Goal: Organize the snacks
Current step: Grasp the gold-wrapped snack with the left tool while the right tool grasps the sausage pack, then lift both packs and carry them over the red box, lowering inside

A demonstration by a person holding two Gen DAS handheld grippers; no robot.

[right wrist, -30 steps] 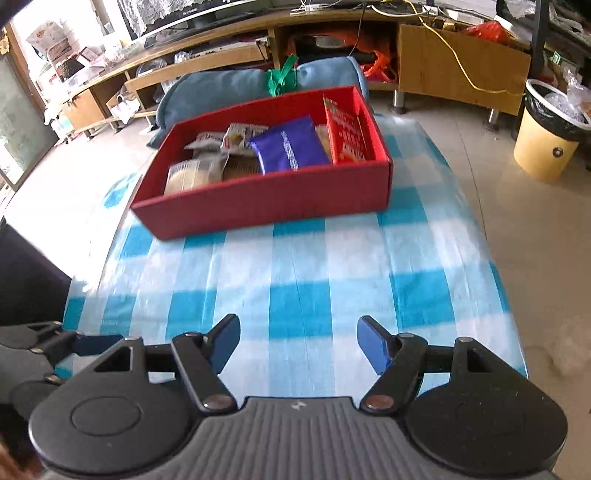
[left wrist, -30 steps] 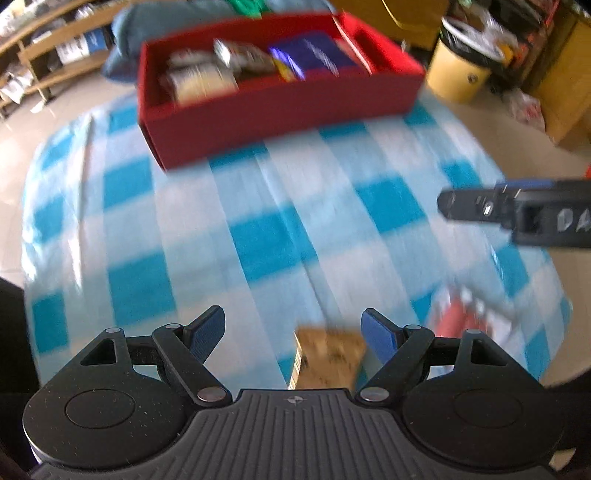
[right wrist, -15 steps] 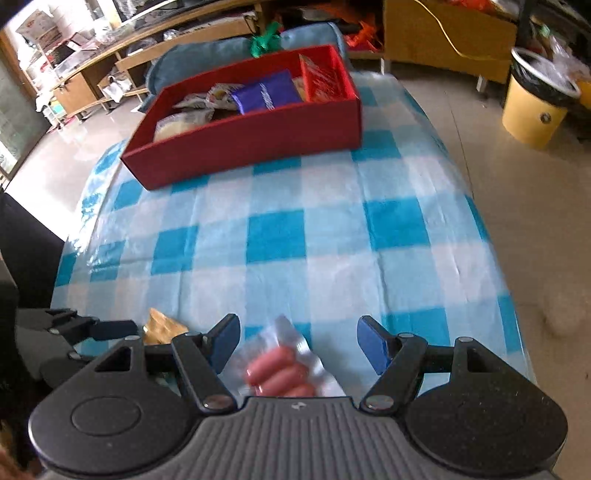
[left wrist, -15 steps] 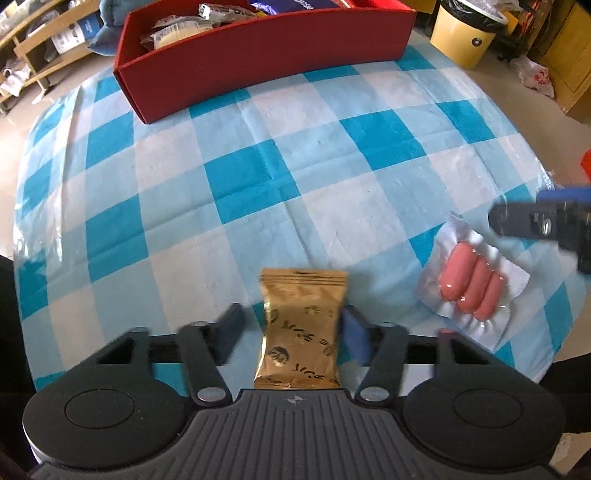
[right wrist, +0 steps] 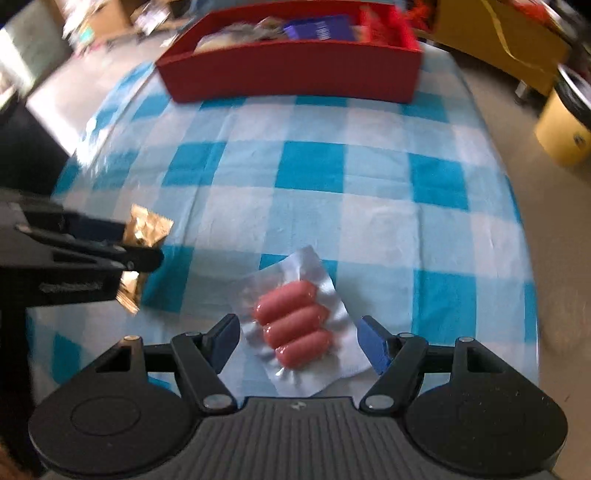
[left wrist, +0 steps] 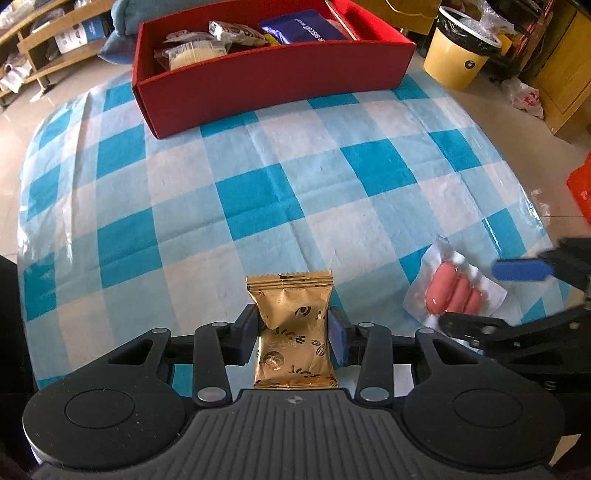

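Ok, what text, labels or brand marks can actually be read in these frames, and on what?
Blue packet in the red box: white lettering, too blurred to read.
Gold snack packet in the left claw: printed characters, illegible.
Yellow bin: round dark mark, no words.
Sausage pack: none visible.

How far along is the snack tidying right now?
Done: several packets lie in the red cardboard box. In hand: the left gripper is shut on the gold foil packet; the open right gripper straddles the clear sausage pack. Left: boxing both.

Right gripper (right wrist: 297,341) jaws spread around sausage pack (right wrist: 299,328), left gripper (right wrist: 122,254) pinching gold packet (right wrist: 147,229)
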